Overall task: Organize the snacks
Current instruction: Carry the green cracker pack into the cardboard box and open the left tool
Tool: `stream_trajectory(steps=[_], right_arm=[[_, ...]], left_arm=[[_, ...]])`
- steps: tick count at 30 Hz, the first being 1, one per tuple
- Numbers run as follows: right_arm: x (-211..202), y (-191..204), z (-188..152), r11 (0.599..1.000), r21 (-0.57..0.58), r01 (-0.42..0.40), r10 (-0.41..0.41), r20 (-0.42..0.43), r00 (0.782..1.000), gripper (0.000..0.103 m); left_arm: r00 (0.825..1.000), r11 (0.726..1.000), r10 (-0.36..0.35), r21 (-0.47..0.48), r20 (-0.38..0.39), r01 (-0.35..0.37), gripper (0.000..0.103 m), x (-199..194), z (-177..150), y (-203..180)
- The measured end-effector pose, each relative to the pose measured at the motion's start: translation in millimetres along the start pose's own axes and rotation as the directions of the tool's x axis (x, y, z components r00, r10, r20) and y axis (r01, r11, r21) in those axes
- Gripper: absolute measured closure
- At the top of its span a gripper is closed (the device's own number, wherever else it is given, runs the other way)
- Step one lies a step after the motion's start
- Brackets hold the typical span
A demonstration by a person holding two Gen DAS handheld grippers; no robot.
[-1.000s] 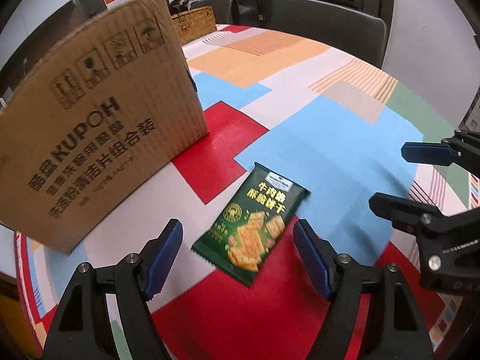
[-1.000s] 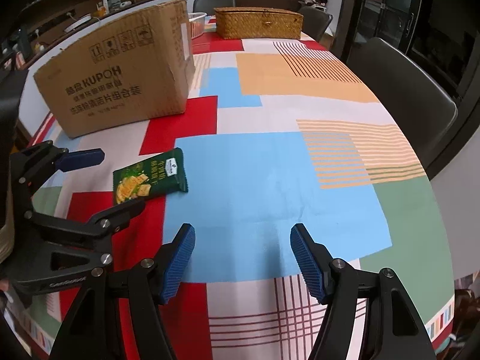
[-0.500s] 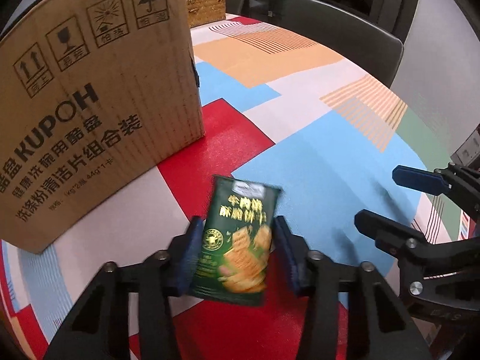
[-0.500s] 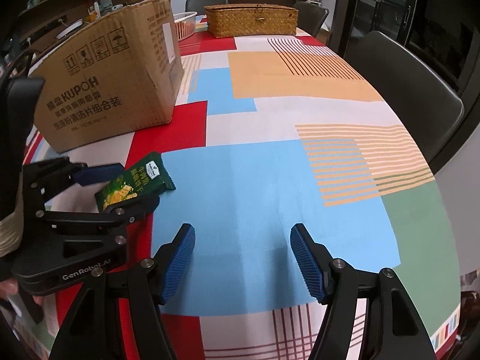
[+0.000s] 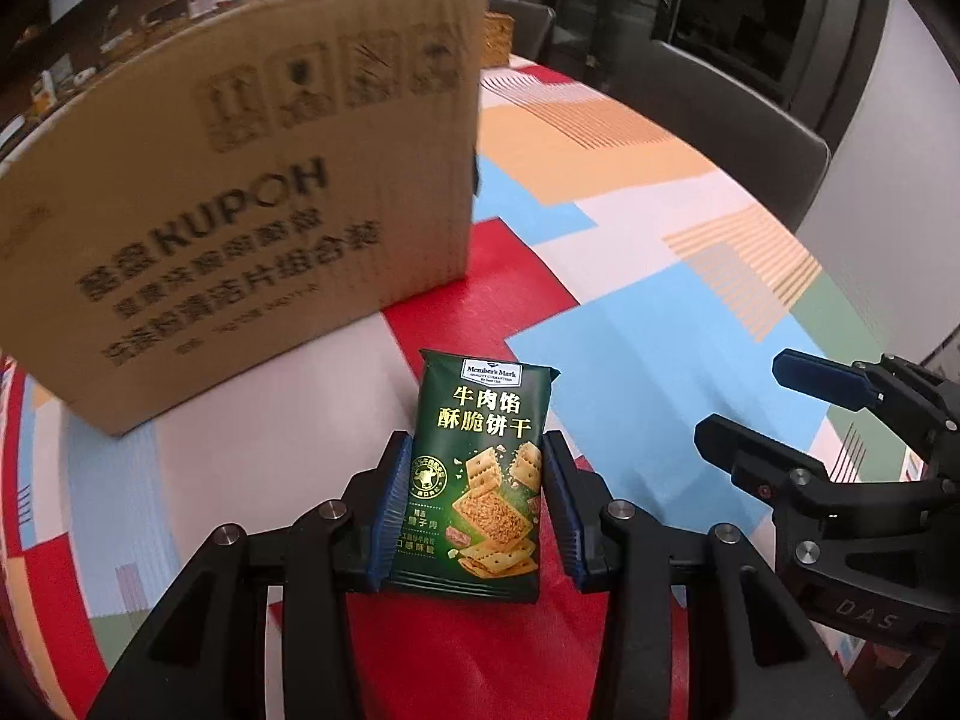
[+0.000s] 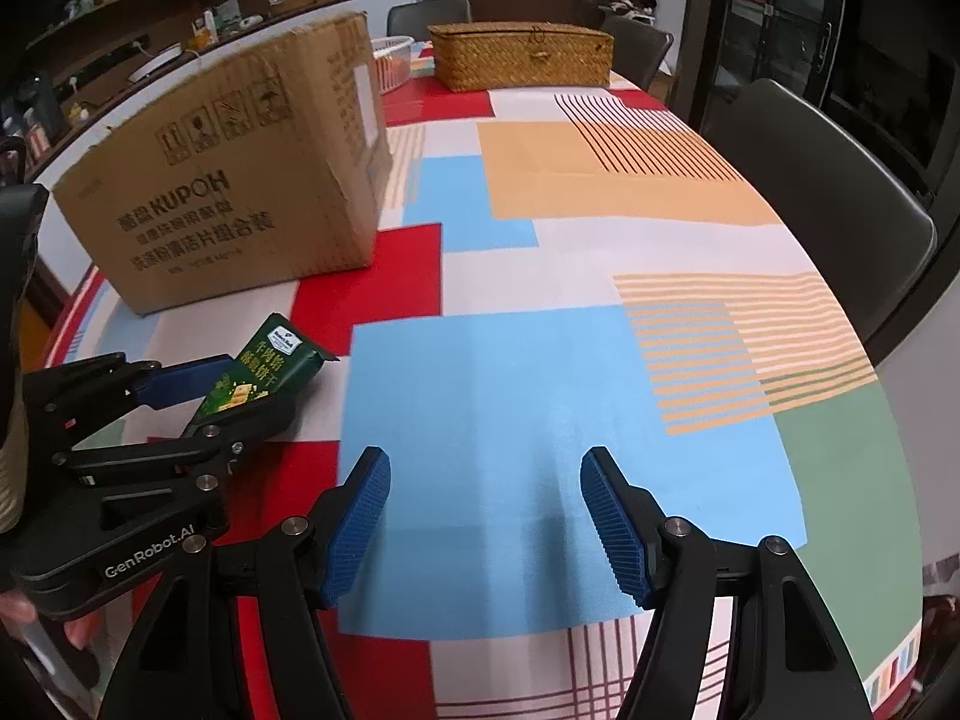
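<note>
My left gripper (image 5: 477, 504) is shut on a green cracker snack packet (image 5: 480, 474) and holds it upright, lifted above the table. In the right wrist view the packet (image 6: 261, 369) sits between the left gripper's fingers (image 6: 180, 387) at the left. A brown cardboard box (image 5: 234, 210) marked KUPOH stands just behind the packet; it also shows in the right wrist view (image 6: 240, 186). My right gripper (image 6: 486, 516) is open and empty over the blue patch of the tablecloth, and it shows at the right in the left wrist view (image 5: 774, 402).
The table (image 6: 600, 192) has a cloth of red, blue, orange and green patches. A woven lidded basket (image 6: 522, 54) and a white basket (image 6: 393, 60) stand at the far end. Dark chairs (image 6: 828, 180) line the right side.
My left gripper closed on the green packet that lay flat on the table and lifted it upright. The view swung toward the cardboard box. The right gripper stayed open and nearly still.
</note>
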State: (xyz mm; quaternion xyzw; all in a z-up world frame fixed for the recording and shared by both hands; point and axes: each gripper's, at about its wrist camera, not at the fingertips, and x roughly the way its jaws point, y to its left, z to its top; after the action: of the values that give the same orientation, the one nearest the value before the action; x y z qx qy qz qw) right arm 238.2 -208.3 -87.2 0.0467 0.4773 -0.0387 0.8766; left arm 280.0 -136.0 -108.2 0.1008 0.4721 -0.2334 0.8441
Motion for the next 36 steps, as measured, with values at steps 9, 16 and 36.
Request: stream_trajectory(steps=[9, 16, 36], right_arm=[[-29, 17, 14, 0.999, -0.038, -0.021, 0.024, 0.074, 0.997, 0.036], [-50, 32, 35, 0.997, -0.056, -0.057, 0.064, 0.136, 0.989, 0.036], [-82, 77, 114, 0.981, -0.127, -0.146, 0.174, 0.255, 0.951, 0.036]], left_arm=[[0.995, 0.996, 0.037, -0.078, 0.087, -0.031, 0.061, -46, 3, 17], [0.984, 0.989, 0.082, -0.135, 0.157, -0.061, 0.061, -84, 11, 35], [0.943, 0.969, 0.189, -0.210, 0.272, -0.134, 0.061, -148, 63, 86]])
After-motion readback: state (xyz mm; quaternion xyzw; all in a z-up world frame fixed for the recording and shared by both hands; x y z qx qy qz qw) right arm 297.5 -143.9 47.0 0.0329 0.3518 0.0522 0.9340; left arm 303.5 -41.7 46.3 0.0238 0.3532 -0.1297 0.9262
